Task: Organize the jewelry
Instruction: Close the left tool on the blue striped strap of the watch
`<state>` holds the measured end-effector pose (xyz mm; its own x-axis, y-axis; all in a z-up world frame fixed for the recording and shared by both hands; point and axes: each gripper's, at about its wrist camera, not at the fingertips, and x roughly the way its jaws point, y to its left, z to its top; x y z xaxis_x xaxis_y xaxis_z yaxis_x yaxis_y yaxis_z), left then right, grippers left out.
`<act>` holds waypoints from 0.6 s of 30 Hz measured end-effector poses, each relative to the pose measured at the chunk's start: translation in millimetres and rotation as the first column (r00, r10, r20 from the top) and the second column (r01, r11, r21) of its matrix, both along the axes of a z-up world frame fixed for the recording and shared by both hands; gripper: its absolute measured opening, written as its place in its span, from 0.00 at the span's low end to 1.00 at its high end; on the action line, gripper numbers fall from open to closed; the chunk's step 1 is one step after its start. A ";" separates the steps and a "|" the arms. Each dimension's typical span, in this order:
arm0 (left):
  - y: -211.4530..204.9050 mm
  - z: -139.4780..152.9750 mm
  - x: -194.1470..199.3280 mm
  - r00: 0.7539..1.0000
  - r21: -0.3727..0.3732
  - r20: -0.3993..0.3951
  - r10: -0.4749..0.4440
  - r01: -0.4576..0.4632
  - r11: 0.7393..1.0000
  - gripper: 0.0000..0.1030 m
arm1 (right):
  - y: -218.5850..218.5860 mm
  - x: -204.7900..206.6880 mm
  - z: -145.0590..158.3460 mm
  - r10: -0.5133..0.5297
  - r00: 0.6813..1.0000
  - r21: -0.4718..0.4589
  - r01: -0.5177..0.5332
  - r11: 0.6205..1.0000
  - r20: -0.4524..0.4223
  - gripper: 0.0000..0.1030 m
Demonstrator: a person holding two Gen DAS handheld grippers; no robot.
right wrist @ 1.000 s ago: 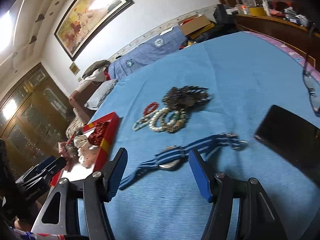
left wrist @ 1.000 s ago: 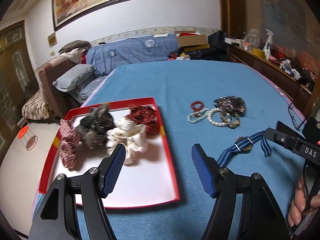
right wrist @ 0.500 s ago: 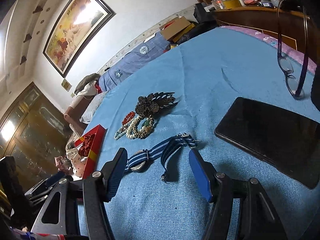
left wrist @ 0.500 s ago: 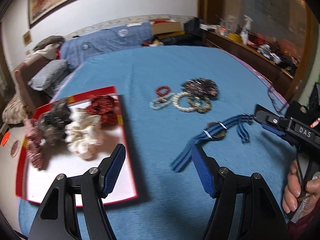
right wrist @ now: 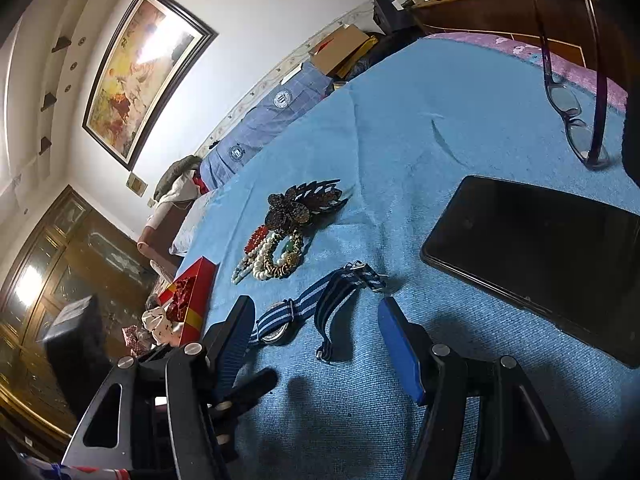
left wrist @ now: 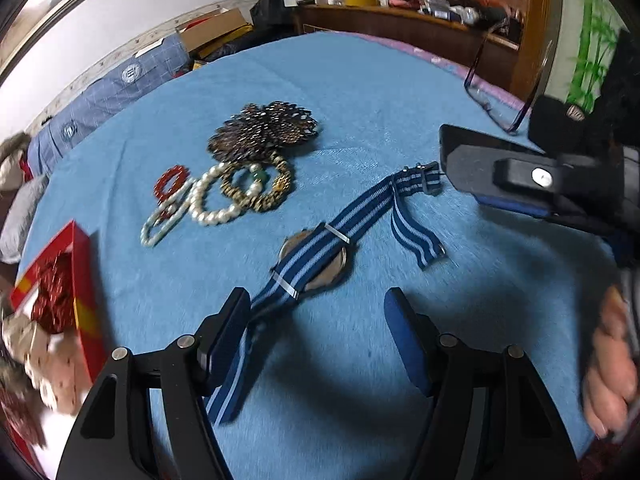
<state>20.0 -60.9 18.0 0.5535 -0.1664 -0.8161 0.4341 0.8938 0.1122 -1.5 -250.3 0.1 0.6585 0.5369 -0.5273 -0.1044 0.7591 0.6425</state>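
As your left hand-held gripper [left wrist: 316, 332] drops over the striped watch [left wrist: 316, 260] on the blue desk [left wrist: 360, 92], its jaws are opening, one strap end under the left finger, nothing gripped, likely lining up a pickup. From the right view, your right hand-held gripper [right wrist: 316, 336] hangs released behind the watch [right wrist: 280, 326], the red tray [right wrist: 192, 300] waiting leftward.

left gripper [left wrist: 316, 320] swung from red tray [left wrist: 82, 280] to over striped watch [left wrist: 316, 260] | jaws opening
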 end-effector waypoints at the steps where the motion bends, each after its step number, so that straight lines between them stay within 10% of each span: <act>1: -3.6 -1.7 5.9 1.000 0.007 0.000 0.001 -0.001 1.000 0.68 | 0.4 -0.3 0.5 0.002 1.000 -0.002 -0.002 1.000 0.001 0.66; 7: -3.7 -6.9 38.2 0.998 -0.075 -0.055 0.008 -0.012 0.997 0.70 | 0.2 0.0 1.1 0.008 1.000 0.010 -0.008 1.000 0.000 0.66; 11: 2.3 -6.3 37.4 0.999 -0.106 -0.016 0.042 -0.044 0.993 0.40 | 0.8 0.9 1.2 0.011 1.000 0.019 -0.011 1.000 -0.003 0.66; 18: 22.1 -5.8 7.4 0.991 -0.142 -0.005 0.136 -0.135 0.980 0.40 | 2.7 3.1 0.9 0.014 1.000 0.021 -0.014 1.000 -0.006 0.66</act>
<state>27.4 -38.7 12.3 0.5825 -0.2036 -0.7869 0.3075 0.9514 -0.0185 1.6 -247.6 1.0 0.6480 0.5571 -0.5193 -0.1111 0.7437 0.6592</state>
